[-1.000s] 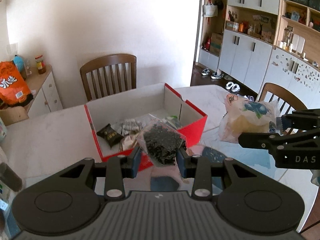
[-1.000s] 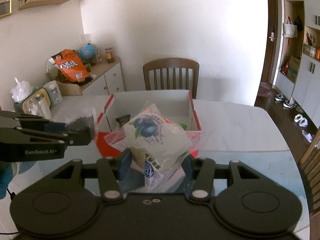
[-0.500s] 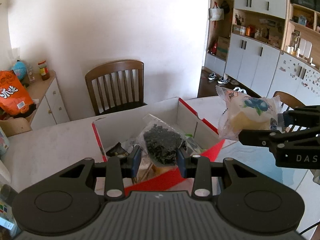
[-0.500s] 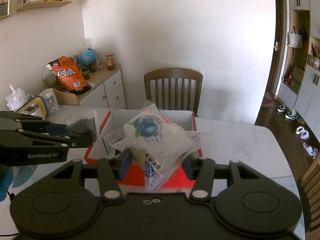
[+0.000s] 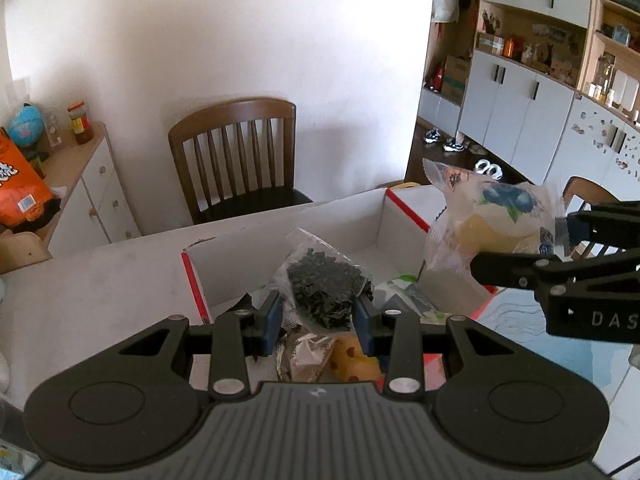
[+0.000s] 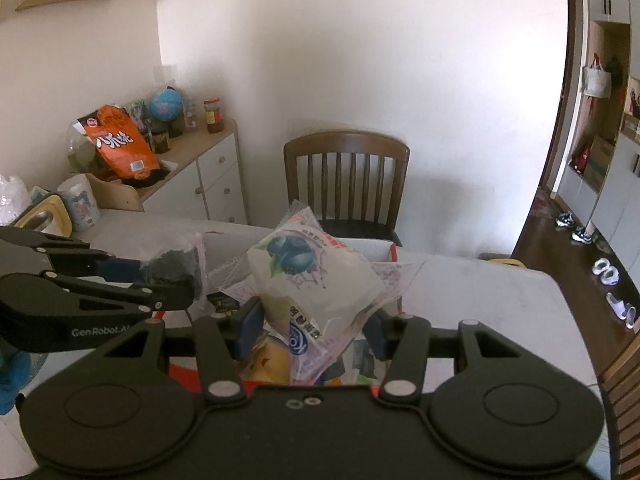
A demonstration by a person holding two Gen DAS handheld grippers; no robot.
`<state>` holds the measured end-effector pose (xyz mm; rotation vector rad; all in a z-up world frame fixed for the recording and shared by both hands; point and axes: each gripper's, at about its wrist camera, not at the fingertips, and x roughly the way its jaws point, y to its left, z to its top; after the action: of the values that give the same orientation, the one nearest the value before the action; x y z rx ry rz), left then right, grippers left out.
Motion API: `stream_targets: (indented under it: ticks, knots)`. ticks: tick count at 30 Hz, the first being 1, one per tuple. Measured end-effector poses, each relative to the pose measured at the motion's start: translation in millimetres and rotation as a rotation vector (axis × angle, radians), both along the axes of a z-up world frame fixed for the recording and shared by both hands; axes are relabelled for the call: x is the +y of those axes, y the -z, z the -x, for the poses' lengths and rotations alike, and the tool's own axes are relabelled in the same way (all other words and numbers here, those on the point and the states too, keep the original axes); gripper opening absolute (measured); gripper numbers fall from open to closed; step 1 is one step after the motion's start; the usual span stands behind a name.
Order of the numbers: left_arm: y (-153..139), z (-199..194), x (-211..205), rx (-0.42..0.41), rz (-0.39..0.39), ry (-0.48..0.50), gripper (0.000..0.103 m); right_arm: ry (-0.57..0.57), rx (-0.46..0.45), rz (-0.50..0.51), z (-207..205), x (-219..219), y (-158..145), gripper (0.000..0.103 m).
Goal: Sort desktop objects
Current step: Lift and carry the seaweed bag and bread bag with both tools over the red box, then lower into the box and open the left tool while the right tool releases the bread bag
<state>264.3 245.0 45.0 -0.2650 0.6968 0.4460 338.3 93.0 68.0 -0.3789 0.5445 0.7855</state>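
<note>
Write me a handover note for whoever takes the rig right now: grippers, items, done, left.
Left gripper: shut on a clear bag of dark bits, held over the red box.
Right gripper: shut on a blueberry bread pack, also above the box.
Done: several snack packets already lie in the box.
Left: lower and release both bags into the box.
</note>
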Motion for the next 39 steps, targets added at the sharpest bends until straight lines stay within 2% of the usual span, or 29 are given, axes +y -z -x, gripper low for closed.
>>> stream_targets:
  ticks: [10,22,39]
  knots:
    - [29,-27,22,0.076,-0.006,0.018,0.036,0.047,0.054,0.035,-30,21,26,0.052]
    - [61,-51,42,0.152,0.042,0.036,0.037,0.039,0.095,0.113,-49,46,52,0.052]
    - [91,-70,47,0.242,0.029,0.052,0.037,0.054,0.137,0.237,-68,61,95,0.052]
